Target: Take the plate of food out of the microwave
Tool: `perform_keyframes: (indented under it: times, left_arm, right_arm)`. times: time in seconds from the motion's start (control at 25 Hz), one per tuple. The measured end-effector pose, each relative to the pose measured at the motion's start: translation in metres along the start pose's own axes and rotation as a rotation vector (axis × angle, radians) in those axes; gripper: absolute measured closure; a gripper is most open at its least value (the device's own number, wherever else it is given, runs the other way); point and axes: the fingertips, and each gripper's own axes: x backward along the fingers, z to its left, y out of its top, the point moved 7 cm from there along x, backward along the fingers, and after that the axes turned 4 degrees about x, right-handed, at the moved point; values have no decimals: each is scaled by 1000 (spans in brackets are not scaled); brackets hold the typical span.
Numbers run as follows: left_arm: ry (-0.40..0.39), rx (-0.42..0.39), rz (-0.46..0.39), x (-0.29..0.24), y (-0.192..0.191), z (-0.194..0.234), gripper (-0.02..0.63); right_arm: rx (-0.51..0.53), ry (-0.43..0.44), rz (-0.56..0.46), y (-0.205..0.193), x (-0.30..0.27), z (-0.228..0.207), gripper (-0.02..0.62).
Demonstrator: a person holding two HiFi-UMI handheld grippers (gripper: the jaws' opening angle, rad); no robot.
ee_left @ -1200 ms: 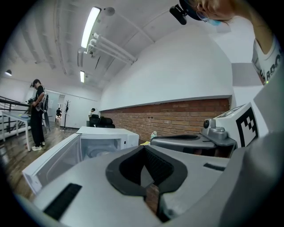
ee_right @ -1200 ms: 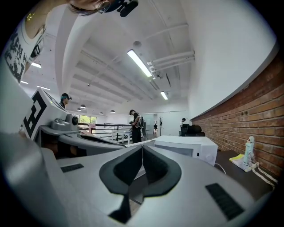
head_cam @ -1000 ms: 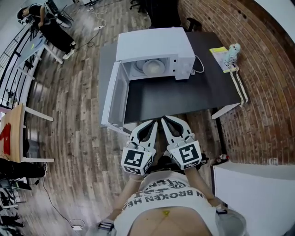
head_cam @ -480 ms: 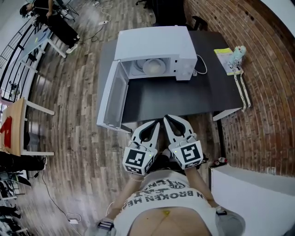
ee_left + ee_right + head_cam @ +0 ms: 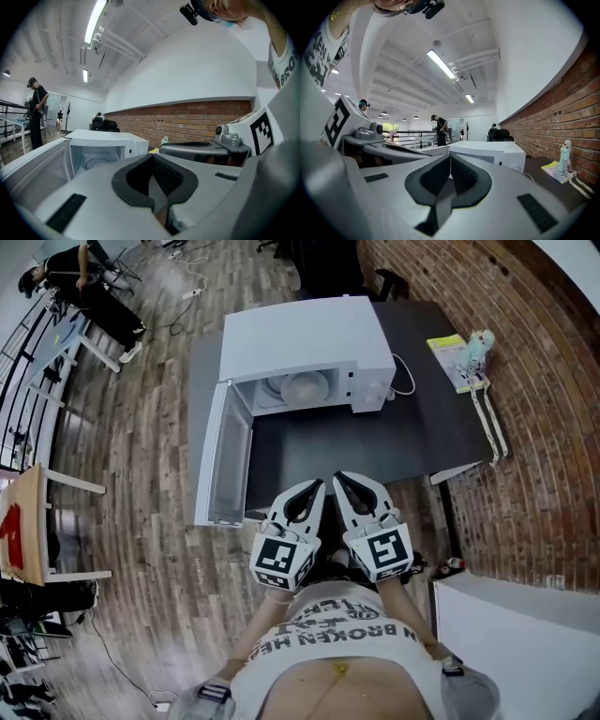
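From above, the plate (image 5: 305,387) sits inside the open microwave (image 5: 300,343) at the top middle, on the dark bench (image 5: 375,442). In the left gripper view, the left tongs (image 5: 151,157) are squeezed tight, holding nothing. In the right gripper view, the right tongs (image 5: 450,157) are too. If they reach in closed, I think they would push the plate and may spill food.

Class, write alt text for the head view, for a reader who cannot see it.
Seen from above, a white microwave stands on a dark table, its door swung open to the left and a plate inside. Nearer the camera, the person's left gripper and right gripper point toward it side by side, both shut and empty.
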Motion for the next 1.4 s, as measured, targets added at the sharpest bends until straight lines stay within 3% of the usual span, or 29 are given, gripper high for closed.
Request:
perform_keyframes:
  times: [0.44,1.0,1.2,1.4]
  left_arm:
    - [-78,-13,-11,-66,29,79,600]
    - [-90,15,-9,-99,37,158,600]
    - [-80,-17,-3,-103,38,172,598]
    - [-66,1,5,-112,35,184,600]
  right_arm:
    - [26,-72,13,10,-85,-40,586]
    - [33,-105,68,5,-163,-53,586]
    - [33,-101,73,-2,-182,-53,586]
    - [14,-89,103,-11,-196,-59,586]
